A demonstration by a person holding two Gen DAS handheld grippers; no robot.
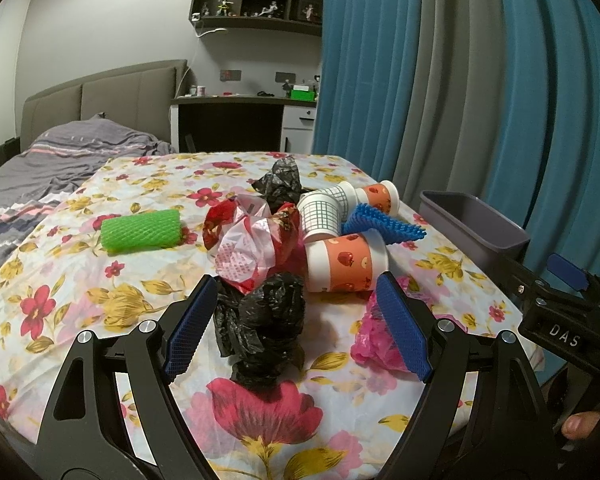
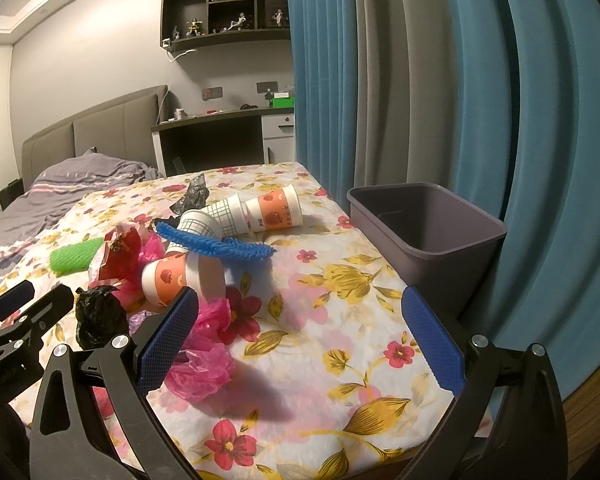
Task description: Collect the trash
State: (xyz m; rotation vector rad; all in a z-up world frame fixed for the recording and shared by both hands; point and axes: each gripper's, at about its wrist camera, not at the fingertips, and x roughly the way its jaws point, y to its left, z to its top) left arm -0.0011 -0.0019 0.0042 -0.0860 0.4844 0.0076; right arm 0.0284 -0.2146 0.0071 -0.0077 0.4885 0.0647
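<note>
Trash lies in a heap on the floral tablecloth (image 1: 80,280). My left gripper (image 1: 296,320) is open, its fingers on either side of a crumpled black bag (image 1: 260,320), also in the right wrist view (image 2: 100,316). A pink bag (image 1: 374,344) lies by its right finger. Behind are an orange paper cup (image 1: 346,264), a red-and-white wrapper (image 1: 252,244), checked cups (image 1: 320,212), a blue spiky mat (image 1: 384,224) and a green foam net (image 1: 140,230). My right gripper (image 2: 300,340) is open and empty above the cloth, the pink bag (image 2: 204,364) by its left finger. The grey bin (image 2: 428,236) stands at the right.
A second black bag (image 1: 280,180) and another orange cup (image 1: 380,196) lie at the back of the heap. Blue and grey curtains (image 1: 480,80) hang close on the right. A bed (image 1: 40,168) is at the left, a desk (image 1: 240,116) behind.
</note>
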